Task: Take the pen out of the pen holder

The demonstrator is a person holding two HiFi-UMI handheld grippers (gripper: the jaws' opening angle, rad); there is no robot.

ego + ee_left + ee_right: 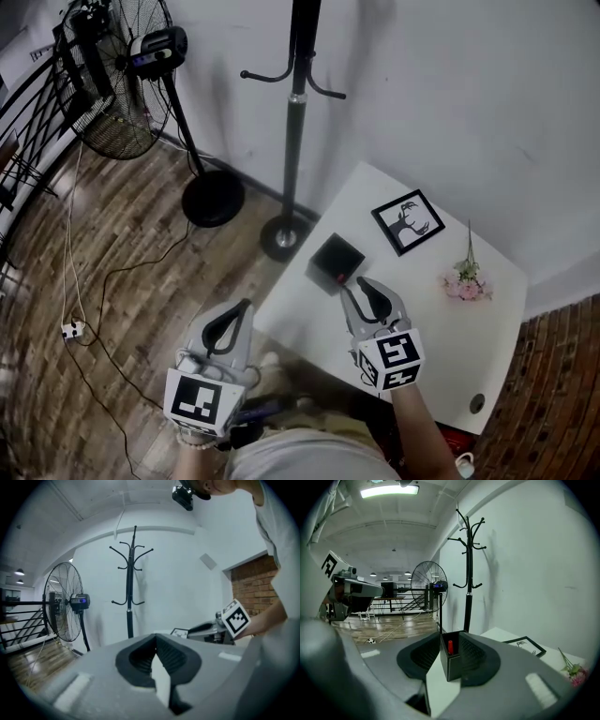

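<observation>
— Where is the pen?
— The slim red pen [450, 647] stands upright, red end up, in the black square pen holder [337, 262]. The holder sits at the white table's [450, 347] left edge, toward the near-left corner.
— The tongs?
— The right tongs [359, 285] are just short of the holder, jaws parted, gripping nothing. The left tongs [246, 304] are off the near-left corner, over the wooden floor [141, 309], tips together, empty.
— Room?
— Bare table to the right, up to the black-framed picture [408, 222] and the pink flowers [466, 284].

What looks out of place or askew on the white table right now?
Nothing is spilled or broken. The flower sprig lies loose on the table, the picture frame lies flat, and the pen holder sits close to the edge.
</observation>
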